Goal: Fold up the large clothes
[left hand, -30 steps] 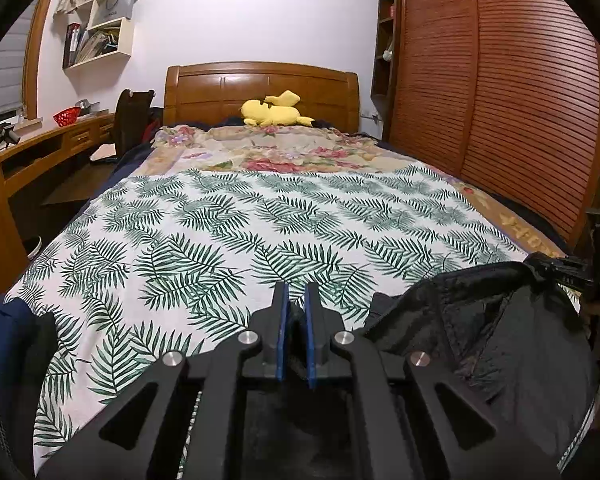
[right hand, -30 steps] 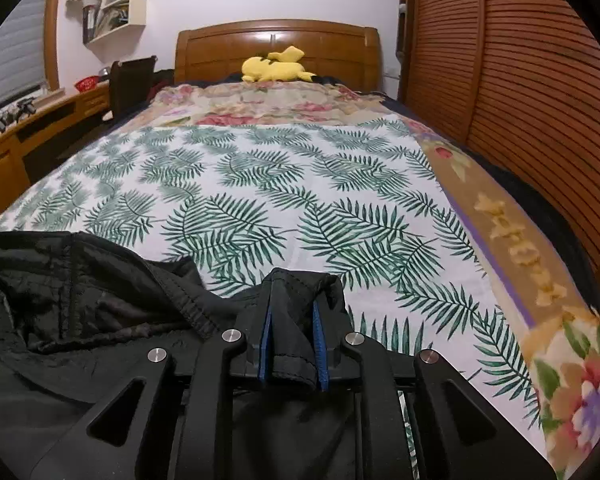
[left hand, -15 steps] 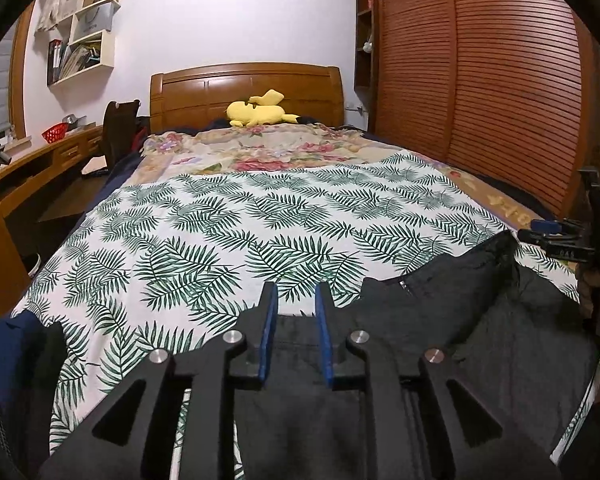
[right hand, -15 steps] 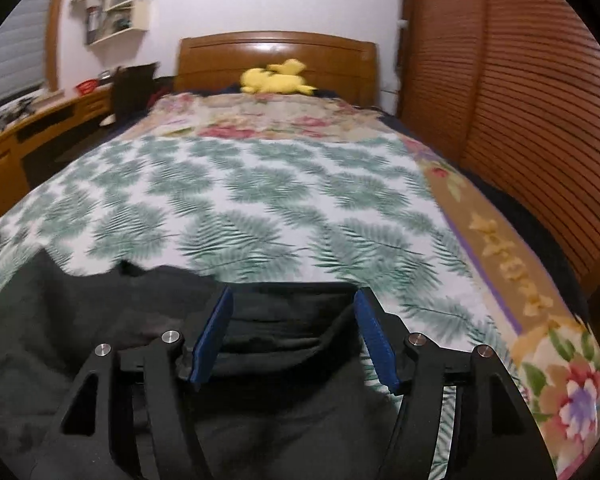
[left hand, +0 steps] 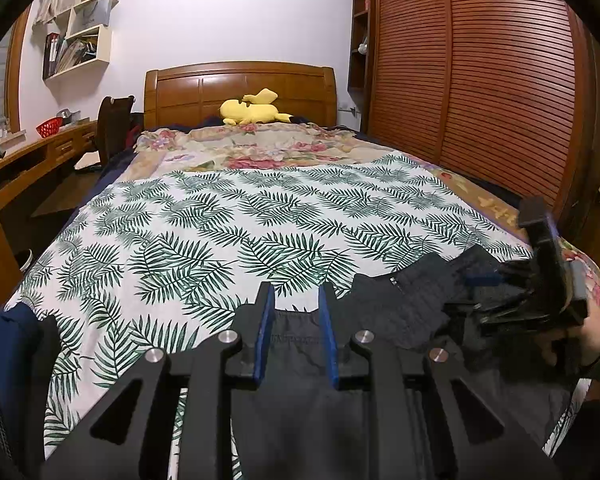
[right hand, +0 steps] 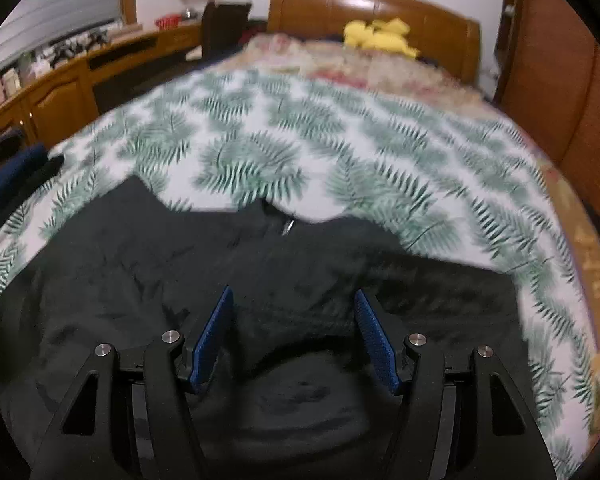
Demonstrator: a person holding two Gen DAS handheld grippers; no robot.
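Note:
A black zip-up garment point(left hand: 400, 300) lies spread flat on the near end of the fern-print bedcover point(left hand: 220, 220), its zipper point(right hand: 287, 227) pointing up the bed. My left gripper point(left hand: 296, 292) hovers at the garment's far left edge. Its jaws are opening, and the pads stand clear of the fabric below them. My right gripper point(right hand: 294, 300) is open wide above the middle of the garment point(right hand: 140, 264) with nothing between its pads. A hand point(left hand: 592, 340) holds it at the right of the left wrist view.
A yellow plush toy point(left hand: 252, 110) rests by the wooden headboard point(left hand: 240, 84). A wooden desk point(left hand: 20, 160) and a chair run along the left, louvred wardrobe doors point(left hand: 480, 80) along the right. A navy garment point(left hand: 4, 352) hangs at the bed's near left corner.
The right gripper let go of the black fabric's edge, opened wide and swung left over the garment. The left jaws parted. The garment dropped from bunched and lifted to lying flat.

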